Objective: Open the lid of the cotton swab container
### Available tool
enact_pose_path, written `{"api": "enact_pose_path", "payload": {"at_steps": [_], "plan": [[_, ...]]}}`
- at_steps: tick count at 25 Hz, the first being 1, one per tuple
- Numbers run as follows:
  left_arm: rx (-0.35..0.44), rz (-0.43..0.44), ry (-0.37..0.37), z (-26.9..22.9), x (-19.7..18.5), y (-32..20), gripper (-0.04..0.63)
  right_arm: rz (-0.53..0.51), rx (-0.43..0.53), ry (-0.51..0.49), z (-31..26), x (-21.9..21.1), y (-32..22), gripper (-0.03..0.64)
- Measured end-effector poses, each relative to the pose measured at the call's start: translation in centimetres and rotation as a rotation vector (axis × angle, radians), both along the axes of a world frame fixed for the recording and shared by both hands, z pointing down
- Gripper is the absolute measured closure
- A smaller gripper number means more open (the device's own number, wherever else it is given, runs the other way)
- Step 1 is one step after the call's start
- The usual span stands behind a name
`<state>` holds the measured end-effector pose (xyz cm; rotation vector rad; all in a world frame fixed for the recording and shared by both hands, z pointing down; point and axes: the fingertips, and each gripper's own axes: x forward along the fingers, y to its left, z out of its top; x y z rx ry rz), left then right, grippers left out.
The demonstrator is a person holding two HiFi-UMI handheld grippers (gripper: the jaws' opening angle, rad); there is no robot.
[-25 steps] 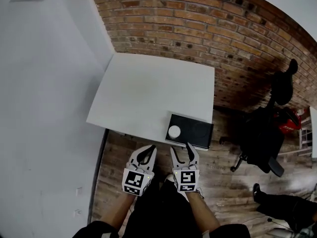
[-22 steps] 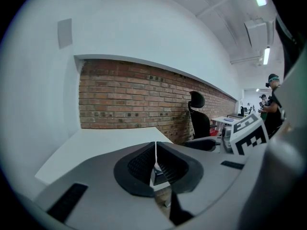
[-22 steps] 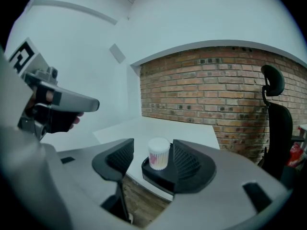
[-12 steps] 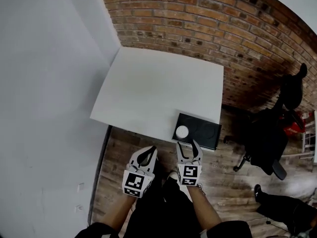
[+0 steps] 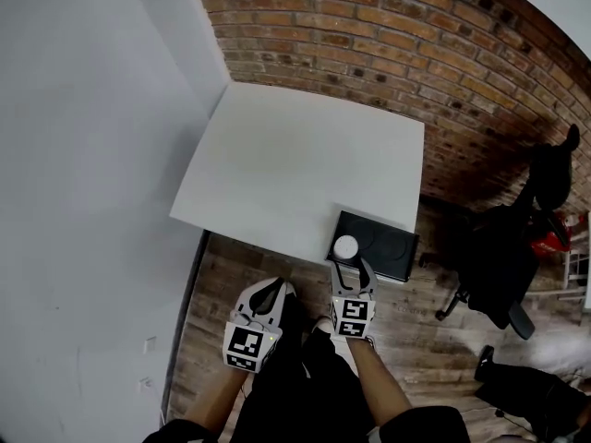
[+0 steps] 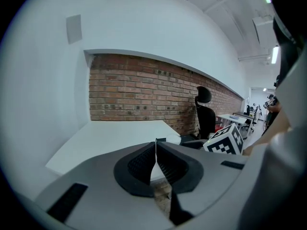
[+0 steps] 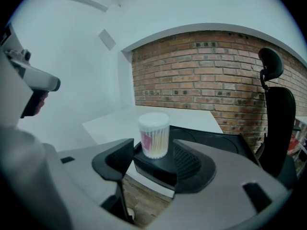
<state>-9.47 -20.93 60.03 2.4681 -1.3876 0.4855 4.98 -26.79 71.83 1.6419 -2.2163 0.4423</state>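
Cotton swab container (image 5: pixel 345 246) stands on a black tray (image 5: pixel 392 247) at the bench's (image 5: pixel 295 173) near right corner, its lid (image 7: pixel 154 118) on. Right gripper (image 5: pixel 354 268) is near it, jaws wide, touching nothing. Left gripper (image 5: pixel 269 293) jaws are closed and empty. All the work is left.

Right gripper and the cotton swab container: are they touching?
Apart. In the right gripper view, the right gripper has its jaws open on either side of the cotton swab container, with a strip of black tray showing between each pad and the container.
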Motion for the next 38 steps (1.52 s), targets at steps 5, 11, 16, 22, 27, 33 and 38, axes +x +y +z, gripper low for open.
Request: {"api": "enact_pose_path", "payload": {"at_steps": [5, 11, 16, 22, 27, 33, 38], "plan": [[-0.014, -0.018, 0.002, 0.5, -0.9, 0.2, 0.580, 0.022, -0.007, 0.024, 0.8, 0.0, -0.8, 0.374], [-0.034, -0.038, 0.000, 1.3, -2.0, 0.4, 0.580, 0.017, -0.009, 0.059, 1.6, -0.4, -1.5, 0.374], [-0.044, -0.042, -0.001, 1.7, -2.4, 0.1, 0.580, 0.016, -0.013, 0.066, 1.4, -0.6, -2.5, 0.374], [-0.048, -0.040, 0.004, 1.9, -2.4, -0.2, 0.580, 0.027, -0.015, 0.076, 1.5, -0.7, -3.2, 0.374], [-0.048, -0.038, 0.005, 1.9, -2.4, -0.5, 0.580, 0.024, -0.007, 0.076, 1.5, -0.6, -3.3, 0.374], [-0.055, -0.036, 0.002, 2.1, -2.5, -0.5, 0.580, 0.017, 0.009, 0.054, 1.5, -0.5, -3.5, 0.376], [-0.056, -0.026, 0.002, 2.3, -2.3, -0.5, 0.580, -0.017, -0.003, 0.050, 1.6, -0.6, -3.5, 0.376]]}}
